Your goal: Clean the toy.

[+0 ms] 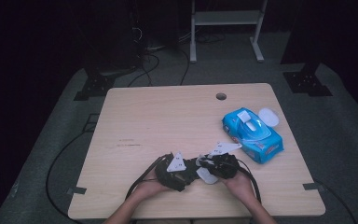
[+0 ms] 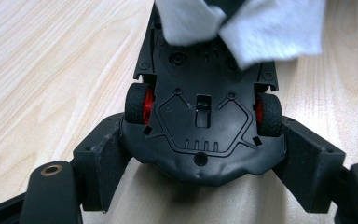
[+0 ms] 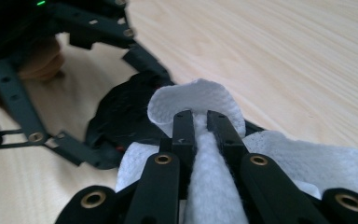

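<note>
In the high view both hands meet near the table's point(image 1: 135, 116) front edge, at about six o'clock from its centre, with the left gripper point(image 1: 175, 169) and right gripper point(image 1: 219, 164) almost touching. Starting at the left: the left gripper's jaws are clamped on a black toy car point(image 2: 200, 135), one jaw on each flank just behind the red-hubbed wheels, so the car is held belly-up with its underside facing the camera. That grip looks chosen to keep the chassis steady and exposed for cleaning. At twelve o'clock in the left gripper view a white wet wipe point(image 2: 242, 28) lies across the far end of the underside. Moving right, the right gripper's jaws are pinched together on that wipe point(image 3: 205, 140), a fold bulging out past the tips and pressed onto the car point(image 3: 121, 121), which suits rubbing with a padded front instead of bare plastic. Further right on the table, at about three o'clock from the centre and well apart from the hands, a blue pack of wipes point(image 1: 251, 134) lies with its lid flipped open, probably the source of the sheet and ready for another.
</note>
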Available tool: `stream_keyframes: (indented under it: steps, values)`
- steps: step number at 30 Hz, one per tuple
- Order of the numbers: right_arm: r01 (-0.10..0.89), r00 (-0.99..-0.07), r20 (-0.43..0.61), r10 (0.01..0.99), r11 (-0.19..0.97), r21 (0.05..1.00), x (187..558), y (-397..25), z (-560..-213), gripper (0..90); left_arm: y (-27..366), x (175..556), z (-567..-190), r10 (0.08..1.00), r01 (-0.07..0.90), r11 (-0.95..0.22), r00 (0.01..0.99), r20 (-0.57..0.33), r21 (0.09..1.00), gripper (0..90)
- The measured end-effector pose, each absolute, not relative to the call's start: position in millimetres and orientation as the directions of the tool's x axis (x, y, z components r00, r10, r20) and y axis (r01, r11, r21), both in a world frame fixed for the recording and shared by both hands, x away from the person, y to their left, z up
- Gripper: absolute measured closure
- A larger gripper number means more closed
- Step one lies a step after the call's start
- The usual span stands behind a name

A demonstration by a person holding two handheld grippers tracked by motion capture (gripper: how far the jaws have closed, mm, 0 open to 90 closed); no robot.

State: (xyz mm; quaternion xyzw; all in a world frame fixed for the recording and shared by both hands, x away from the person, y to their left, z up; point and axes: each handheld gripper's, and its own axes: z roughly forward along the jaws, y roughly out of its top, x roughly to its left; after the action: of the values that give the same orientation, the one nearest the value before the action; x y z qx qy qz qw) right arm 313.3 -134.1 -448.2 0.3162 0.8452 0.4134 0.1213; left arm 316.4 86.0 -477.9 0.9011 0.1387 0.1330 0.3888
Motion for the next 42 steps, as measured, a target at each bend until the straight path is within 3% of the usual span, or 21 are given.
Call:
stream_keyframes:
  steps: [10, 17, 24, 33, 42]
  values:
    - [0.477, -0.740, 0.100, 0.665, 0.413, 0.776, 320, -149, -449, 81.1, 90, 321, -477, 0.368, 0.156, -0.662, 0.920, 0.137, 0.733, 23.7]
    - [0.428, -0.784, 0.053, 0.619, 0.476, 0.768, 312, -133, -448, 81.1, 94, 322, -476, 0.384, 0.173, -0.664, 0.914, 0.133, 0.727, 23.6]
    - [0.477, -0.734, 0.086, 0.674, 0.420, 0.772, 321, -152, -449, 81.2, 97, 326, -476, 0.397, 0.186, -0.660, 0.909, 0.127, 0.728, 23.7]
    - [0.435, -0.775, 0.048, 0.630, 0.477, 0.764, 314, -139, -448, 81.2, 98, 326, -476, 0.405, 0.194, -0.658, 0.906, 0.125, 0.728, 23.7]
    - [0.480, -0.728, 0.071, 0.682, 0.433, 0.763, 321, -157, -448, 81.1, 98, 326, -476, 0.396, 0.188, -0.646, 0.911, 0.115, 0.740, 23.6]
